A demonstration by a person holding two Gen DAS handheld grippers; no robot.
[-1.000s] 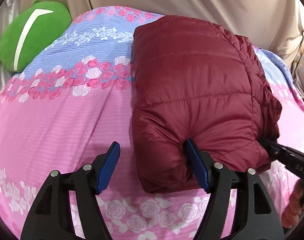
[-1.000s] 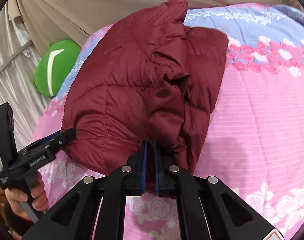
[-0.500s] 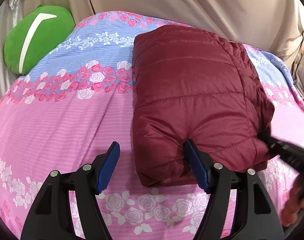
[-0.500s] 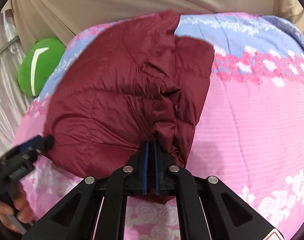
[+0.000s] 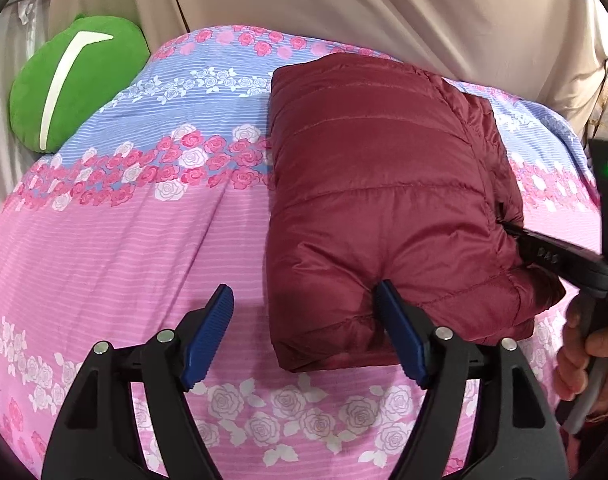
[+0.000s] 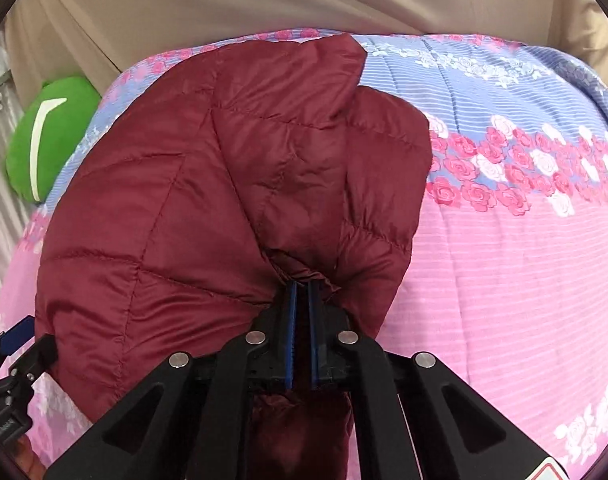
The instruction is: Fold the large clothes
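One floral bedspread (image 5: 144, 240) serves as the folding surface, so the maroon puffer jacket (image 5: 375, 200) lies folded on it. Right gripper (image 6: 300, 312) stays clamped on the jacket's edge to steady the bundle; left gripper (image 5: 304, 336) is opening around the near corner, one pad denting it.

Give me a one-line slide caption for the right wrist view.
Right gripper pinches a fold of the dark red quilted puffer jacket lying on the pink and blue rose-print bedspread.

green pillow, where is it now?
The green pillow sits upper left in both wrist views, at the floral bed cover's far-left edge, left of the maroon jacket.
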